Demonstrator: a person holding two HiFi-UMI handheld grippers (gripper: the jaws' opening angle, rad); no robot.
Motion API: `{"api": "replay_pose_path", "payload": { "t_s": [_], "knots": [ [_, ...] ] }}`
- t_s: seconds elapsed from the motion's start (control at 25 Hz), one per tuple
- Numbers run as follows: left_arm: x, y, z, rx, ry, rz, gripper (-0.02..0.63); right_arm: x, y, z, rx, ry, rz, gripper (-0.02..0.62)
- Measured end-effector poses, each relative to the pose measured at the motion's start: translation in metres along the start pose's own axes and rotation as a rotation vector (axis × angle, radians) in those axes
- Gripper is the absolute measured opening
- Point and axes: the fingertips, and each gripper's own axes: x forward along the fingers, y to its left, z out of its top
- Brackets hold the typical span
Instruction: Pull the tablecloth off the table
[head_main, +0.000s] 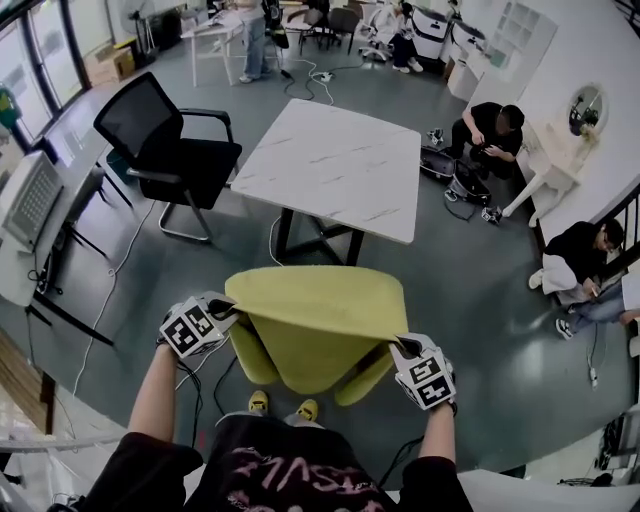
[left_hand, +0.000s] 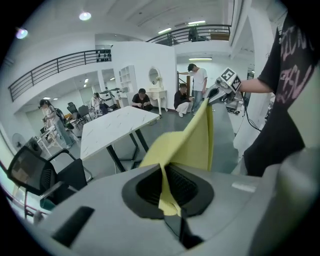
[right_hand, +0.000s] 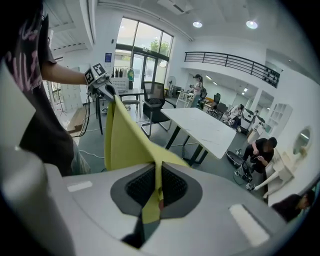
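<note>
the yellow tablecloth (head_main: 318, 330) is held clear of the table (head_main: 340, 165), stretched between the left gripper (head_main: 236, 311) and the right gripper (head_main: 398, 346), each clamped on a corner. slippage from a thin pinch is judged possible, as is treading on the sagging edge. the white top is bare. a black chair (head_main: 165, 140) stands beside it on the grey floor (head_main: 480, 290).

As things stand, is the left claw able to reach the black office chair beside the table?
Probably not: the left claw is shut on the yellow tablecloth, and the black office chair stands far off beside the table.
</note>
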Motion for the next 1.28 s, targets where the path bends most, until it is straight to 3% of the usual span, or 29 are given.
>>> {"api": "replay_pose_path", "payload": {
  "t_s": [0.2, 0.56, 0.84, 1.08, 1.28],
  "knots": [
    [-0.027, 0.023, 0.015, -0.099, -0.143, 0.047, 0.009, -0.005, 0.001, 0.032, 0.062, -0.069, -0.1, 0.017],
    [-0.071, 0.065, 0.042, -0.233, -0.384, 0.137, 0.009, -0.016, -0.005, 0.091, 0.276, -0.284, -0.299, 0.017],
    [-0.094, 0.09, 0.076, -0.283, -0.518, 0.205, 0.009, -0.037, -0.026, 0.132, 0.369, -0.434, -0.416, 0.017],
    [-0.126, 0.106, 0.11, -0.297, -0.648, 0.266, 0.009, -0.065, -0.04, 0.171, 0.37, -0.55, -0.486, 0.017],
    [-0.15, 0.111, 0.136, -0.312, -0.717, 0.285, 0.009, -0.081, -0.05, 0.188, 0.386, -0.569, -0.555, 0.017]
  ]
}}
